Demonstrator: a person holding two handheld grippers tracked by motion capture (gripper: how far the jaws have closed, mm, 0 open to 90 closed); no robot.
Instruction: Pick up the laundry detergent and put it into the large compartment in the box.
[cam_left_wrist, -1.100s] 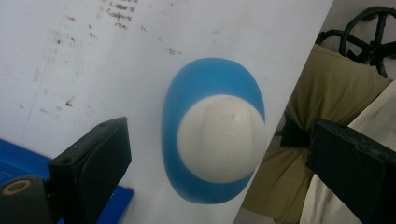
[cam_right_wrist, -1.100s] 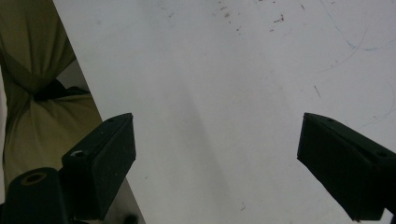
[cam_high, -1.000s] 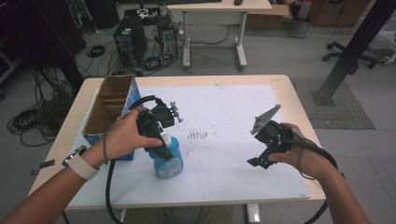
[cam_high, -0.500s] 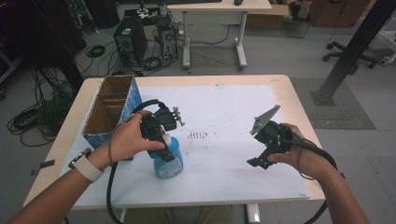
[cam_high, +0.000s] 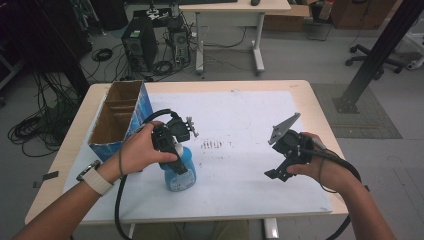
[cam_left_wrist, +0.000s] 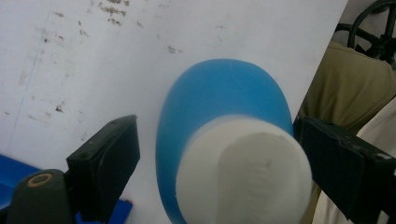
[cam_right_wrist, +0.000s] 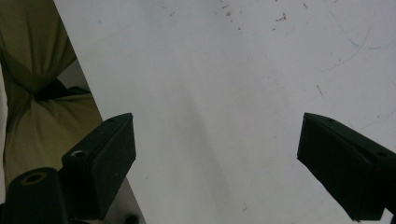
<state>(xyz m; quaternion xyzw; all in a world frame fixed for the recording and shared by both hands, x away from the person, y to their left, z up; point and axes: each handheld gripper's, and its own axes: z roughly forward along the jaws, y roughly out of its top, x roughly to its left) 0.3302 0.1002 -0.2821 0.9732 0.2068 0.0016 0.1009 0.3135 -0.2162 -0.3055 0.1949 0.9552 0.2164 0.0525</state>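
Note:
A blue bottle (cam_high: 181, 174) with a white cap (cam_left_wrist: 245, 172) stands upright on the white sheet (cam_high: 240, 115), left of the middle. My left gripper (cam_high: 175, 156) points down over its top. In the left gripper view the bottle (cam_left_wrist: 219, 93) sits between the jaws of this gripper (cam_left_wrist: 217, 125). The jaws have just been closing. A gap still shows at the left jaw, while the right jaw is at the cap's edge. My right gripper (cam_high: 276, 172) hovers open over bare sheet at the right, and nothing lies between its jaws (cam_right_wrist: 215, 123).
An open cardboard box with blue sides (cam_high: 117, 117) stands on the table's left edge, close behind my left hand. Dark pen marks (cam_high: 212, 145) dot the sheet's middle. The table's front edge (cam_high: 200, 220) is near both forearms.
My left hand has edged slightly to the right over the bottle's top. The bottle and my right gripper have stayed where they were.

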